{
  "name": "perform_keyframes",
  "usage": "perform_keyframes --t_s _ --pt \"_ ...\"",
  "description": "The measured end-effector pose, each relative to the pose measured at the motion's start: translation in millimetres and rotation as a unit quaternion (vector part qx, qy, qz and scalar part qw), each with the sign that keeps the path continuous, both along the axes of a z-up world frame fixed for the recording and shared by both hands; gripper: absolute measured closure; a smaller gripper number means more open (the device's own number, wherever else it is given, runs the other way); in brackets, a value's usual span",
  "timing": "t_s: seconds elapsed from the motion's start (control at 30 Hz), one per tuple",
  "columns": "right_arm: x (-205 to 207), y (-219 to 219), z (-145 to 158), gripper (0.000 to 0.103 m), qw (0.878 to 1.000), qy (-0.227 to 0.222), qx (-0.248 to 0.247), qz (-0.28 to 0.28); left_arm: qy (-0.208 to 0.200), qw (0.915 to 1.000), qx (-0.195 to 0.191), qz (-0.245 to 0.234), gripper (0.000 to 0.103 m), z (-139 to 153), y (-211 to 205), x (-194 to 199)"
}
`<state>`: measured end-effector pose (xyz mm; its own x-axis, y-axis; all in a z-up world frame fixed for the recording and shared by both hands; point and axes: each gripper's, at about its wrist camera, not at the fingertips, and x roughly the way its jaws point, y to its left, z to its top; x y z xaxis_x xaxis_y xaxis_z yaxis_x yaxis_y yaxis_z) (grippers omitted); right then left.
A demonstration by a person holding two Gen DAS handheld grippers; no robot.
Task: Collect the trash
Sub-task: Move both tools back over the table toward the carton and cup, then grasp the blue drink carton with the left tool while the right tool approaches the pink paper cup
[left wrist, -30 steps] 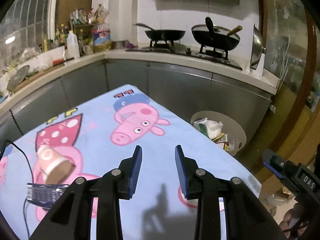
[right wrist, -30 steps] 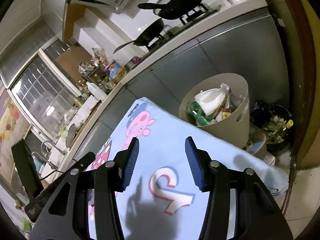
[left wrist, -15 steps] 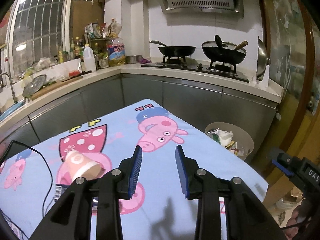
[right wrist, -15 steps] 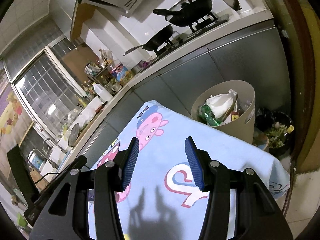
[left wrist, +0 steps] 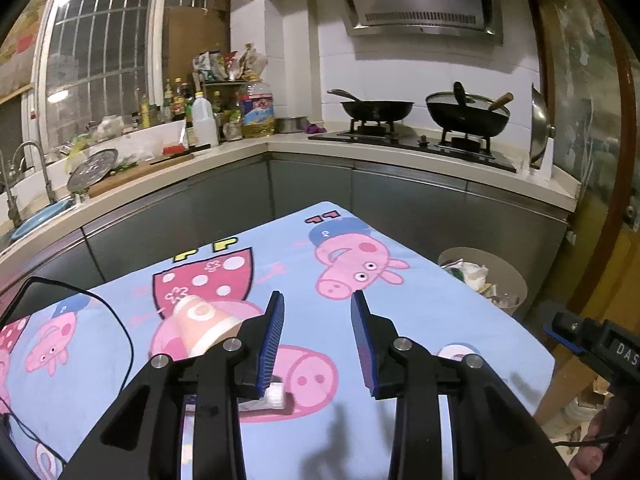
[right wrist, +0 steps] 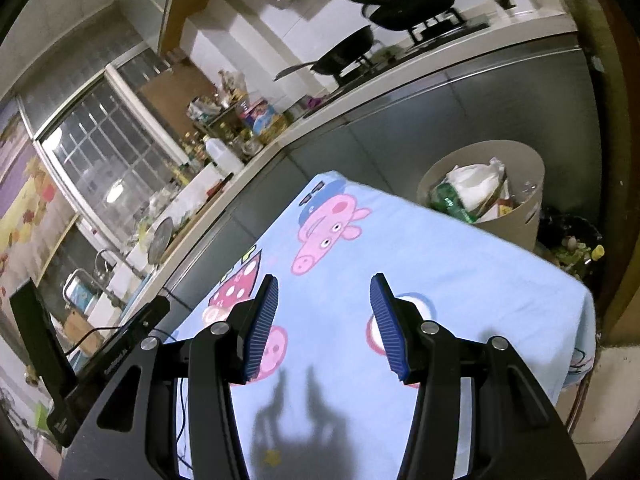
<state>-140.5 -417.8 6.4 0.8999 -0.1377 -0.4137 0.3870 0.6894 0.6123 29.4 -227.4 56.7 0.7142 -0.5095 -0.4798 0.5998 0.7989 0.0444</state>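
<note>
Two grippers: both empty. The left gripper [left wrist: 316, 334] has its ribbed blue pads spread with only cloth showing between them; the right gripper [right wrist: 325, 322] stands spread wider, also holding nothing.
Step in hand: approach, as I judge it. Neither gripper has closed on any trash, and both hang above the surface [left wrist: 460, 308].
Trash on the surface: a paper cup [left wrist: 202, 326] lies on its side just left of the left gripper's left finger, its rim half hidden behind that finger. A small flat wrapper [left wrist: 276, 394] lies under the same finger, mostly covered, so its kind is hard to tell.
Destination: a waste bin [right wrist: 516, 216] stands on the floor off the far right corner of the surface, already holding crumpled white paper and a green packet.
Next move: probably swing the left gripper leftward and down so its pads bracket the cup across its body, then close gently.
Cup material: thin paper, tapered, orange-pink with a white ring print. It looks light and easy to crush, and it could roll when nudged.
Cloth: soft blue cotton-like cover with pink cartoon pigs, lying flat with few wrinkles.
Bin: smooth beige plastic, round, open-topped, with a slot handle in the wall.
Cable: a thin black cable [left wrist: 120, 320] loops across the cloth left of the cup, near enough to snag.
</note>
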Motion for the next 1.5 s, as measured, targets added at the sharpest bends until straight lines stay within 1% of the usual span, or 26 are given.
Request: perform_keyframes --t_s 0.27,0.57,0.6,0.67,0.73,1.0,1.2,1.4,1.5 --pt "14 17 1 0.055 1.0 0.006 -0.004 0.025 0.014 0.9996 -0.002 0.023 0.068 -8 23 17" --pt "42 44 -2 0.055 0.997 0.024 -0.016 0.074 0.034 0.9977 0.0 0.059 0.068 -20 51 39" --pt "46 48 -2 0.055 0.996 0.027 -0.017 0.082 0.036 0.9974 0.001 0.063 0.068 -22 54 42" --pt "53 55 -3 0.055 0.995 0.032 -0.02 0.095 0.042 0.9963 0.003 0.075 0.064 -26 62 48" --pt "62 64 -2 0.055 0.993 0.034 -0.024 0.112 0.046 0.9951 0.003 0.088 0.057 -30 70 54" --pt "95 99 2 0.055 0.983 0.041 -0.04 0.175 0.063 0.9894 0.008 0.131 0.057 -42 100 76" --pt "115 114 3 0.055 0.976 0.045 -0.042 0.207 0.078 0.9838 0.012 0.161 0.057 -52 123 93" --pt "134 120 -8 0.055 0.971 0.062 -0.033 0.227 0.101 0.9773 0.009 0.186 0.057 -63 145 105" --pt "144 119 -17 0.055 0.969 0.075 -0.021 0.234 0.124 0.9744 -0.004 0.188 0.057 -69 158 114"
